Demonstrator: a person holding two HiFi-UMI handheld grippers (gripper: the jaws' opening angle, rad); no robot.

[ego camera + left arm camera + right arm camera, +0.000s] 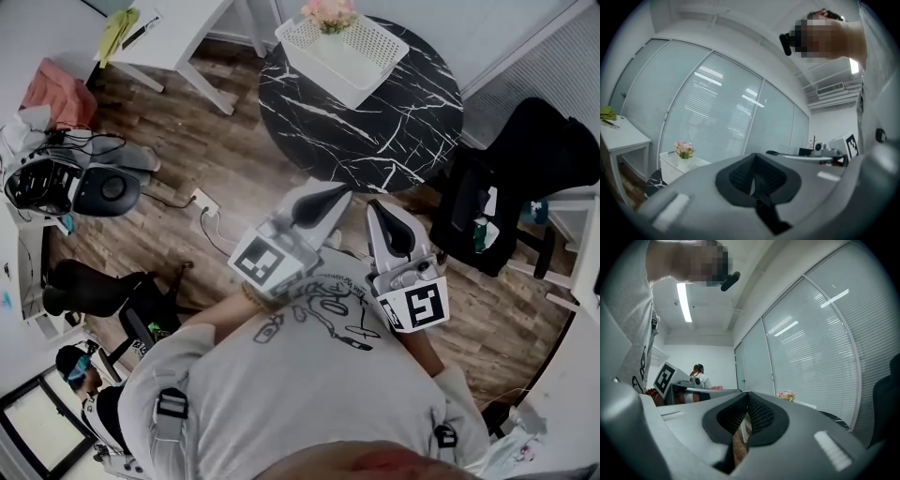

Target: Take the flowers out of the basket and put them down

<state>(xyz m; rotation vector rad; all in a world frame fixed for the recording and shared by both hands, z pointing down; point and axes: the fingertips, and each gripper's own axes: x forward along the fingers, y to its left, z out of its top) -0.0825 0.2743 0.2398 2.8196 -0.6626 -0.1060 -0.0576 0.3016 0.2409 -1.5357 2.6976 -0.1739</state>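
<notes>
Seen from above, a person's grey printed T-shirt (309,375) filled the bottom centre of the frame. Just above it, two hand-held grippers pointed up the frame, side by side and slightly apart, each carrying a cube with square black-and-white markers. The left gripper (334,193) had its jaws clenched together with nothing between them. In its own view the dark ribbed pads met along a thin line. The right gripper (382,208) was likewise closed tight and empty, its pads pressed together in its own view. Both hovered over a wood-plank floor (234,169), well short of the table.

Beyond the grippers, in the upper centre, stood a round black marble table (375,122) with white veins. A white perforated basket (342,52) sat on the table's far edge. The flowers (328,14), a small pink bunch with green leaves, appeared to stand upright inside the basket's far end, though the view there was small.

A black chair (534,169) stood at the right of the frame, beside the table. A white desk (178,37) occupied the upper left. Behind the basket, the gripper views showed tall glass panels with blinds (717,108).
</notes>
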